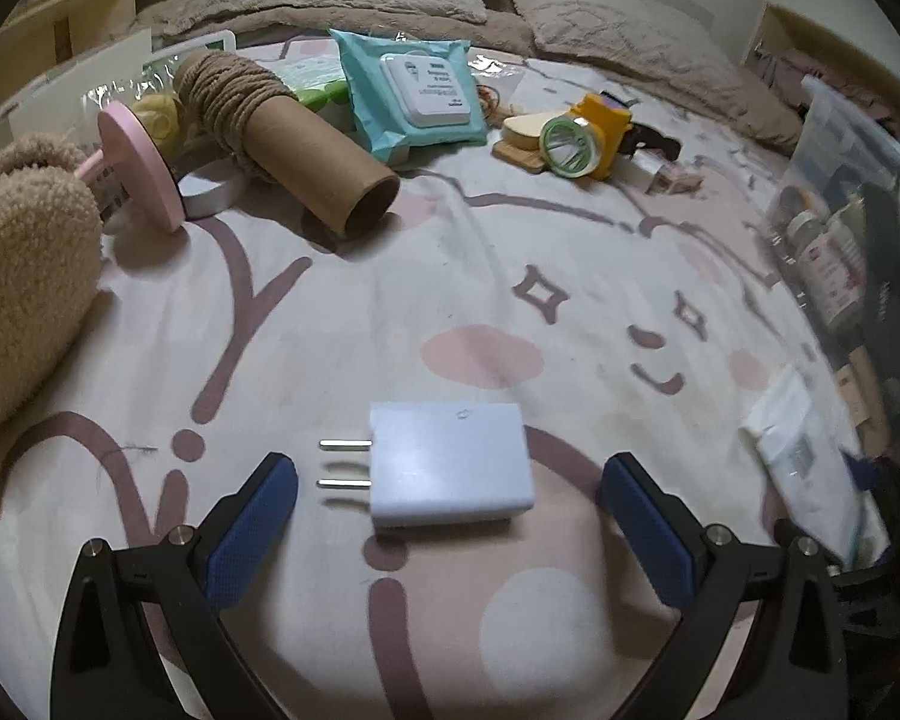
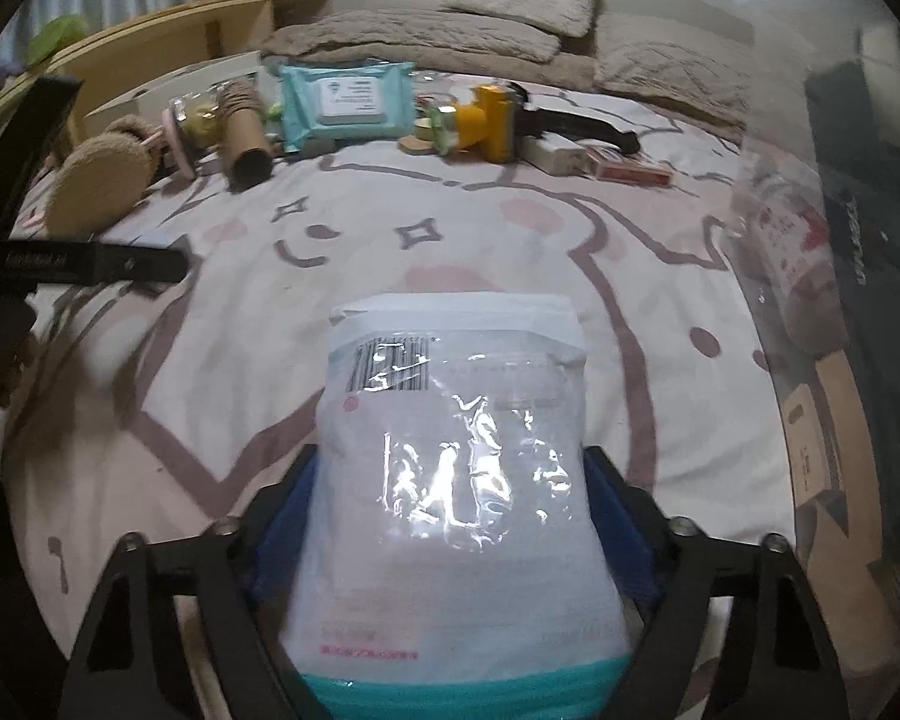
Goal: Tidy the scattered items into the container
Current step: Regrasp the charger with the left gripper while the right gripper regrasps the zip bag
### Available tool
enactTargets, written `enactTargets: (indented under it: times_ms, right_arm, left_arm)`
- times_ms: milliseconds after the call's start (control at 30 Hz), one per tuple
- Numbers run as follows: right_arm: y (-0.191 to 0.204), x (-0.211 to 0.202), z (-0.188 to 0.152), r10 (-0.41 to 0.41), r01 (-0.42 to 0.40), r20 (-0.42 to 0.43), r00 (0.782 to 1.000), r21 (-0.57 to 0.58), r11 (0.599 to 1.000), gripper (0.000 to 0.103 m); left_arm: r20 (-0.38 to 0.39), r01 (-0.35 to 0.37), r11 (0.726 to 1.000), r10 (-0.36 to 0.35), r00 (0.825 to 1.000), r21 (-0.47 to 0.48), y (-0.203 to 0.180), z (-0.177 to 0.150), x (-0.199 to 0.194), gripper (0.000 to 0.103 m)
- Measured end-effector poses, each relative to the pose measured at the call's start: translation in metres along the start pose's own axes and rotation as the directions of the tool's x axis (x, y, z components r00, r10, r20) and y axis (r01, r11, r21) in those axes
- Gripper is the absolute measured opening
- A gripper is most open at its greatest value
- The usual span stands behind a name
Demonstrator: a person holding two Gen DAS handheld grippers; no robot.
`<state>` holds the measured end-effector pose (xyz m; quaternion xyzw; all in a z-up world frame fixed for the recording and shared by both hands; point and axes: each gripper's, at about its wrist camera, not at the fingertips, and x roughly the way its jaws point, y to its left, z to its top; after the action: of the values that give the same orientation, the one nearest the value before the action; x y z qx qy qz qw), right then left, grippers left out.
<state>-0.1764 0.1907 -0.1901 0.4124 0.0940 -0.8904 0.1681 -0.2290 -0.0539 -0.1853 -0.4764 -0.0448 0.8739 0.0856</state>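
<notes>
A white plug adapter (image 1: 450,462) lies flat on the bed sheet, prongs to the left. My left gripper (image 1: 450,486) is open, its blue pads on either side of the adapter and apart from it. My right gripper (image 2: 450,480) is shut on a white plastic packet (image 2: 456,468) with a barcode and holds it above the sheet. The same packet shows at the right edge of the left wrist view (image 1: 804,462). A clear plastic container (image 2: 810,300) with bottles and boxes inside stands at the right; it also shows in the left wrist view (image 1: 852,180).
Along the far side of the bed lie a cardboard tube with twine (image 1: 282,138), a teal wipes pack (image 1: 414,90), a yellow headlamp (image 1: 588,132), a pink-ended item (image 1: 141,168), a fuzzy beige slipper (image 1: 24,282) and a red box (image 2: 630,171). Pillows lie behind.
</notes>
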Motion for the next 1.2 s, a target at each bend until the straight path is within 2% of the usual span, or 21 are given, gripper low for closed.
enactTargets:
  times_ms: [133,333,367,467,600,800,1133,1167,1200]
  right_arm:
    - [0.001,-0.001,0.000,0.016,-0.016,-0.002,1.000,-0.011,1.000,0.075]
    - [0.001,-0.001,-0.001,0.016,-0.016,0.002,1.000,-0.002,1.000,0.075]
    - [0.001,-0.001,-0.001,0.014,-0.014,0.004,1.000,0.001,1.000,0.077]
    - [0.001,0.001,-0.001,0.011,-0.011,0.002,1.000,0.016,1.000,0.089]
    - [-0.001,0.002,0.000,0.008,-0.008,0.000,1.000,0.031,0.999,0.093]
    - [-0.006,0.007,0.004,0.023,-0.022,-0.013,1.000,0.056,0.998,0.103]
    - [-0.007,0.014,0.012,0.020,-0.019,-0.023,1.000,0.052,0.998,0.103]
    - [-0.007,0.013,0.012,0.024,-0.023,-0.019,1.000,0.052,0.998,0.099]
    - [-0.006,0.012,0.012,0.026,-0.025,-0.011,1.000,0.048,0.999,0.089]
  left_arm:
    - [0.001,-0.004,1.000,0.004,1.000,-0.004,-0.001,0.001,0.001,0.102]
    - [0.000,-0.058,0.997,0.058,0.998,0.045,-0.009,0.002,0.008,0.102]
    - [0.001,-0.065,0.997,0.065,0.998,0.051,-0.010,0.003,0.009,0.101]
    - [0.007,-0.074,0.995,0.074,0.997,0.060,-0.011,0.004,0.011,0.100]
    - [0.025,-0.098,0.993,0.096,0.995,0.069,-0.010,0.005,0.010,0.081]
    - [0.030,-0.103,0.993,0.101,0.994,0.054,-0.006,0.005,0.006,0.064]
    - [0.023,-0.070,0.994,0.068,0.997,0.089,-0.013,-0.002,0.000,0.063]
    - [0.022,-0.063,0.994,0.061,0.998,0.089,-0.013,-0.003,0.000,0.063]
    - [0.022,-0.055,0.995,0.053,0.998,0.089,-0.014,-0.004,-0.001,0.063]
